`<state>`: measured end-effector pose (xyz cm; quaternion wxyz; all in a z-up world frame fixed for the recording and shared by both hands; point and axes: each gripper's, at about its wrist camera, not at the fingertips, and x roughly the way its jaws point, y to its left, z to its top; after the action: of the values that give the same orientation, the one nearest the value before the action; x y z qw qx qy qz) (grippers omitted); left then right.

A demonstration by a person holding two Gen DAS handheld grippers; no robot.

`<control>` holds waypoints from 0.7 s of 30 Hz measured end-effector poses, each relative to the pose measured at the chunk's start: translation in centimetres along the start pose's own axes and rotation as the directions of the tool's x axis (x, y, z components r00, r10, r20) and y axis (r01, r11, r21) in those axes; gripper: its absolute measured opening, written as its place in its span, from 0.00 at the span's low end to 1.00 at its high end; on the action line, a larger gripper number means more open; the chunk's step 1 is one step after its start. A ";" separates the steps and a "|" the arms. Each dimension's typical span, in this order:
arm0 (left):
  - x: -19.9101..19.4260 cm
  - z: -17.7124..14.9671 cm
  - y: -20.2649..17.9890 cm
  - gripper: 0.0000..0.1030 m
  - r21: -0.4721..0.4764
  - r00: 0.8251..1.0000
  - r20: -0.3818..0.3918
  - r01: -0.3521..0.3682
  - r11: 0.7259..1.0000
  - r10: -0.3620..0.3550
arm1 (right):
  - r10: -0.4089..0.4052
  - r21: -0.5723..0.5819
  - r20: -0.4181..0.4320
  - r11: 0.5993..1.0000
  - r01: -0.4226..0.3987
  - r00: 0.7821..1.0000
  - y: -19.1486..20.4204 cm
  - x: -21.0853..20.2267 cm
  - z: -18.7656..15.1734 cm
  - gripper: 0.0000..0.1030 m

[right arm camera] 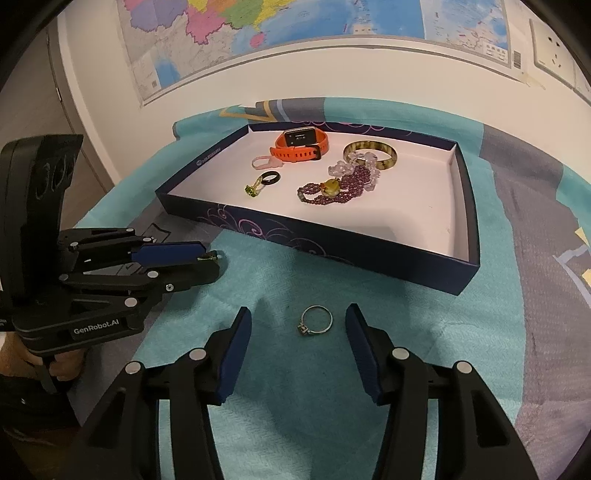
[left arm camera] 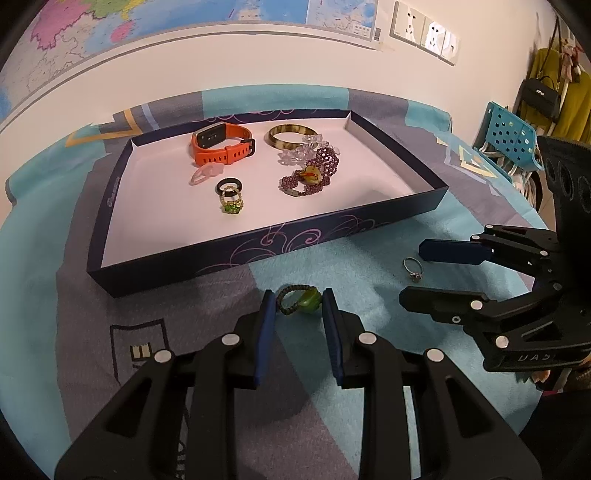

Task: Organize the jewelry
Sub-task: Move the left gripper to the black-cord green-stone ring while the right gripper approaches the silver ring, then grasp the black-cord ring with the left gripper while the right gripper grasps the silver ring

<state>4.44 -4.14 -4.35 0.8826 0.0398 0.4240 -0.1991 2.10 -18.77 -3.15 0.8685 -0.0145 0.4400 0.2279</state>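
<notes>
Room, as I stood in it: a pale wall (left arm camera: 229, 62) behind my table, hung with a large coloured map (right arm camera: 280, 22). White wall sockets (left arm camera: 424, 31) sat to the map's right. The table was covered by a teal and grey patterned cloth (right arm camera: 535, 221). A perforated blue plastic chair (left arm camera: 511, 138) stood at the far right, with a black handbag (left arm camera: 541, 96) and mustard garments (left arm camera: 576, 107) hanging beyond it. Lighting was dim, warm, indoor.
</notes>
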 end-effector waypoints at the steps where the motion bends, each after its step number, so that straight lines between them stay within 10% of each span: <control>1: 0.0 0.0 0.0 0.25 -0.002 1.000 0.001 0.002 1.000 -0.002 | -0.002 -0.005 -0.001 1.000 0.002 1.000 0.1 0.0 0.0 0.44; 21: -0.1 -0.2 0.4 0.25 -0.020 1.000 0.007 0.012 1.000 -0.011 | -0.045 -0.009 -0.005 0.999 0.045 0.999 0.0 0.2 0.1 0.30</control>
<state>4.35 -3.68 -4.43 0.8832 0.0280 0.4232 -0.2001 2.27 -18.67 -3.28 0.8721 -0.0289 0.4409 0.2104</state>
